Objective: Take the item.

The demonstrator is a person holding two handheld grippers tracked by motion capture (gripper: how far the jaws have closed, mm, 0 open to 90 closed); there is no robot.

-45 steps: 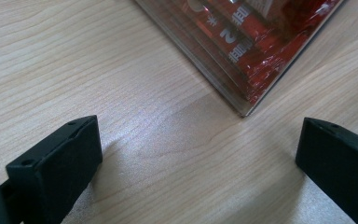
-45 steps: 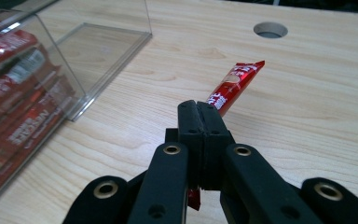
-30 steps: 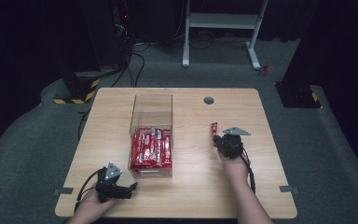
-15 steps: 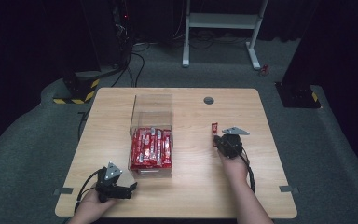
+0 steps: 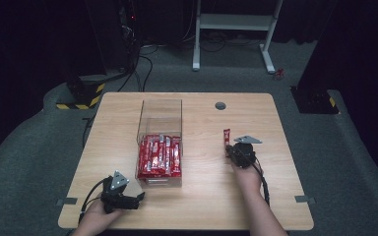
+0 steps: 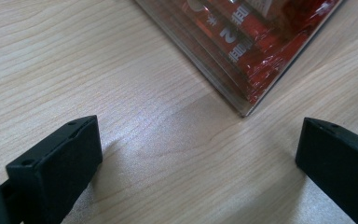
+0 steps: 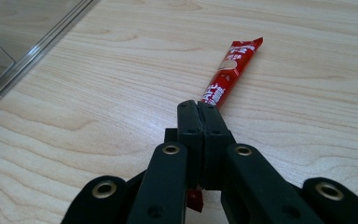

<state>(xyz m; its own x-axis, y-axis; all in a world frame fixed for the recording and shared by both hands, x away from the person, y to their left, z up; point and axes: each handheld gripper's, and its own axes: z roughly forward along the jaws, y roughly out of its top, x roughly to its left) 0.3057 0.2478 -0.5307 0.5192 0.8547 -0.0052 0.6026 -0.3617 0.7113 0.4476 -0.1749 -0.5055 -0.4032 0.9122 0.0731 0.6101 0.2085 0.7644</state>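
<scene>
1. The red stick [image 7: 228, 70] lies flat on the bench [image 5: 202, 196], right of the clear box [image 5: 160, 118]. Its long axis runs away from the person; the far end points toward the bench's back edge.
2. The right claw [image 7: 198, 112] is pressed tight on the stick's near end, jaws together, and a scrap of red pokes out beneath them in the right gripper view.
3. The left claw [image 6: 191, 154] sits low over the bench's front left with its jaws spread wide, holding nothing.
4. The left gripper view shows the box's near corner close up, with red packets [image 6: 261, 42] behind the clear wall; from above, that corner is just beside the claw.
5. The high view shows the packets lying side by side in the box's near half.
6. Compared with a second ago, the stick, box and both hands sit in the same places.
</scene>
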